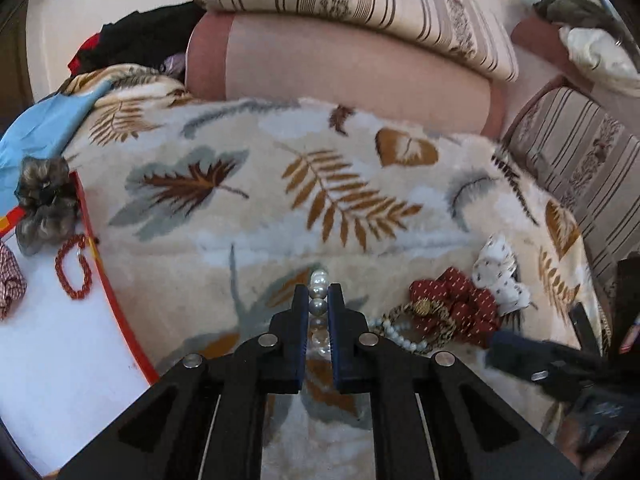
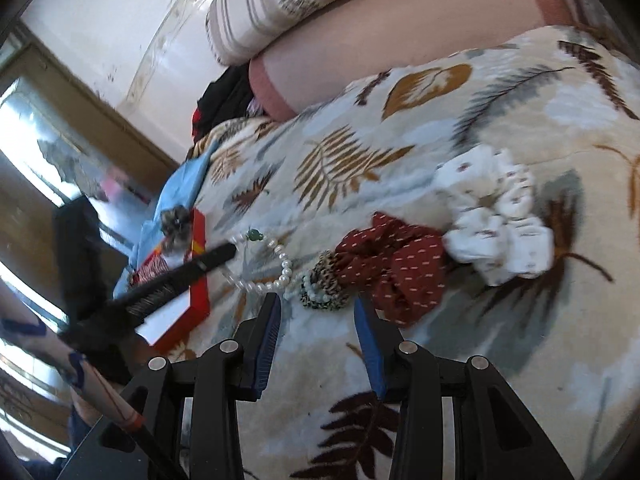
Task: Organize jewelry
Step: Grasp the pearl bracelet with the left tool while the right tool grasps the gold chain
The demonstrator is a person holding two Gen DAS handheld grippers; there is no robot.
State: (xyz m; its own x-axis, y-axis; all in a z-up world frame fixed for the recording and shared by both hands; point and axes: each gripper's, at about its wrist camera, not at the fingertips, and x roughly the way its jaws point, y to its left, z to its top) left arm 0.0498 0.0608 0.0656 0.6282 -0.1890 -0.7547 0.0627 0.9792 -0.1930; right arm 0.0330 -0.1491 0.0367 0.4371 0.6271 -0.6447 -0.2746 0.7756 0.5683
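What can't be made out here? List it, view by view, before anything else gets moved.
- Left wrist view: the pearl bracelet runs down between the shut left gripper; its lower beads are hidden by the fingers.
- Left wrist view: the right gripper is motion-blurred and cut off by the frame edge.
- Right wrist view: the red box is partly covered by the blurred left gripper, so its contents are unclear.
- Right wrist view: the leopard scrunchie and beads on it blur together.

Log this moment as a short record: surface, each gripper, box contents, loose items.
surface: leaf-patterned plush blanket
left gripper: jaws shut on white pearl bead strand
right gripper: jaws open, empty
red-rimmed white box: red bead bracelet, grey-brown scrunchie on its rim
loose: dark red dotted scrunchie, white printed scrunchie, leopard-print scrunchie
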